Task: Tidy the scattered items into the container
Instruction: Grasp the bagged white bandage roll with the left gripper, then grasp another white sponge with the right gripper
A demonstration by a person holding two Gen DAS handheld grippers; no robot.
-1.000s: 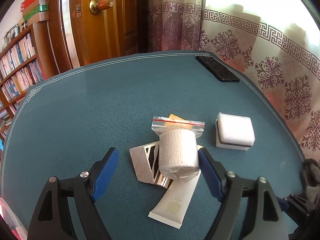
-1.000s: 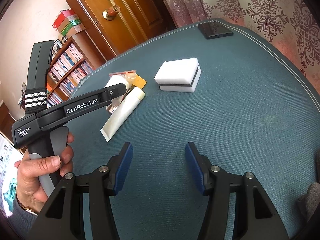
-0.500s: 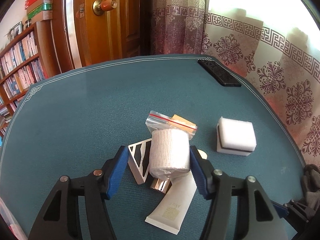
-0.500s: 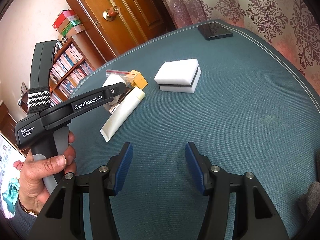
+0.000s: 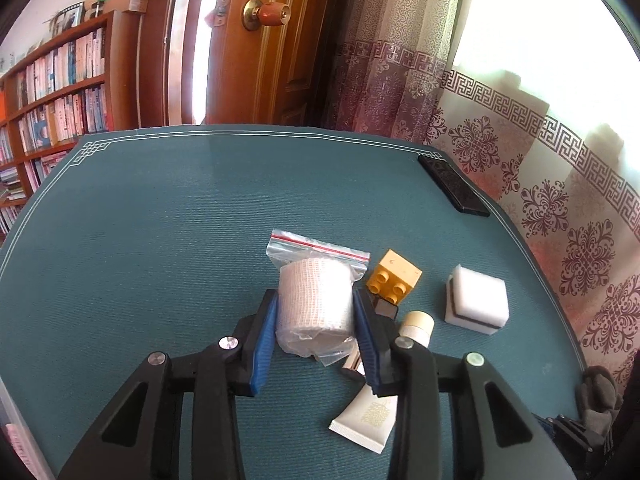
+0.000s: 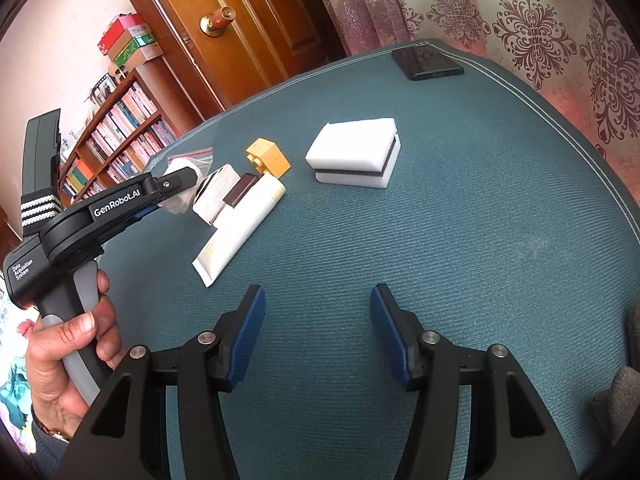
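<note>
We have the left gripper (image 5: 314, 334) closed on the bandage roll (image 5: 316, 300), its two blue pads pressed flat against the roll's sides. The roll is white, crinkled gauze, standing on end inside a clear zip bag (image 5: 320, 250) with a red stripe along the seal; the bag's loose plastic bunches up below the roll, towards our handle. From the right wrist view we see the same roll (image 6: 180, 168) at the tip of the left tool, whether it is lifted off the mat or still resting on it we cannot tell.

Just right of our left pads lies the rest of the clutter: a yellow toy brick (image 5: 394, 278) with round studs facing us, a small dark block (image 5: 386, 308) under it, and a cream tube (image 5: 384, 392) running back under the right finger, with faint gold print on its flat end that we cannot read. The right wrist view also shows a white box (image 6: 214, 196) with a dark pattern beside the tube. Further right sits a white sponge block (image 5: 476, 306) with a dark band through it. Far ahead and right, at the edge of the teal mat (image 5: 160, 240), lies a black phone (image 5: 454, 190).

The right gripper (image 6: 318, 328) is spread wide with nothing between its pads, hovering above bare mat. To its left a hand (image 6: 68, 356) holds the left tool's grey grip; the black body reads "GenRobot.AI" and "Data Acquisition System".
</note>
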